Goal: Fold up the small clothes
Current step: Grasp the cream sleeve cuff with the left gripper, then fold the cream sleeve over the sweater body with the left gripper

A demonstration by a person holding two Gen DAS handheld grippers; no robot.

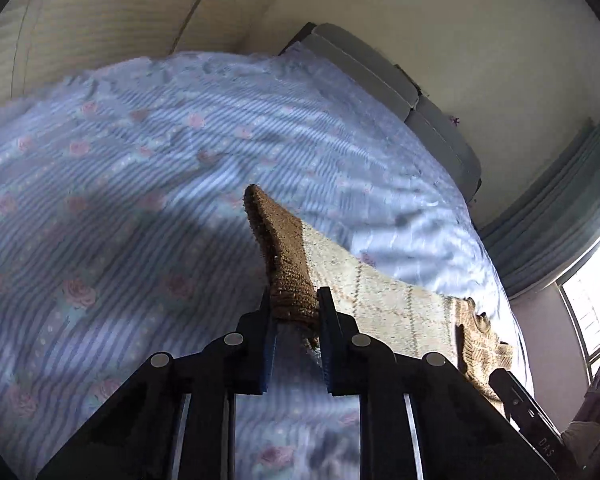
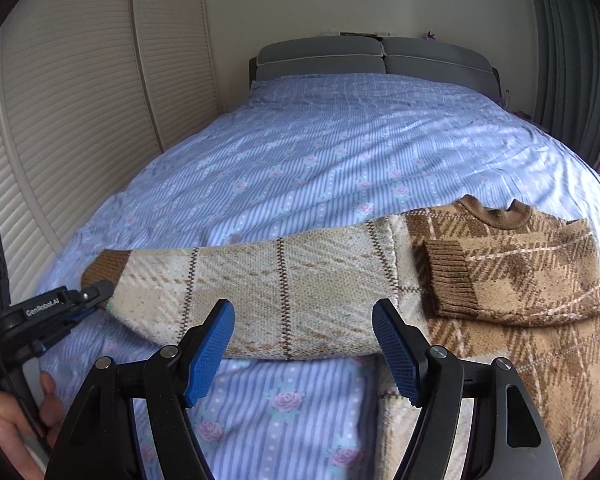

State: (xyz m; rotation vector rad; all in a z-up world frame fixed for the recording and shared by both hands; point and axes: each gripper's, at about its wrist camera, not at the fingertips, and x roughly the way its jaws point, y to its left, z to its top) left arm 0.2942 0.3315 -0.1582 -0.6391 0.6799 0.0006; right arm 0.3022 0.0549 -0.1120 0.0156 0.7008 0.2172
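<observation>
A small brown and cream plaid sweater [image 2: 532,280] lies on the bed at the right, one sleeve folded across its chest. Its other sleeve [image 2: 268,288] stretches out to the left, cream side up. My left gripper [image 1: 294,312] is shut on that sleeve's brown ribbed cuff [image 1: 288,264], which sticks up between the jaws; the same gripper [image 2: 88,300] shows at the left of the right wrist view. My right gripper [image 2: 302,340] hovers open just above the middle of the stretched sleeve, touching nothing.
The bed wears a blue striped cover with pink roses [image 2: 340,140]. A grey padded headboard [image 2: 376,58] stands at the far end, ribbed cream wardrobe doors [image 2: 72,100] along the left, a curtain [image 1: 560,220] and window [image 1: 596,292] to the right. A hand [image 2: 16,412] holds the left gripper.
</observation>
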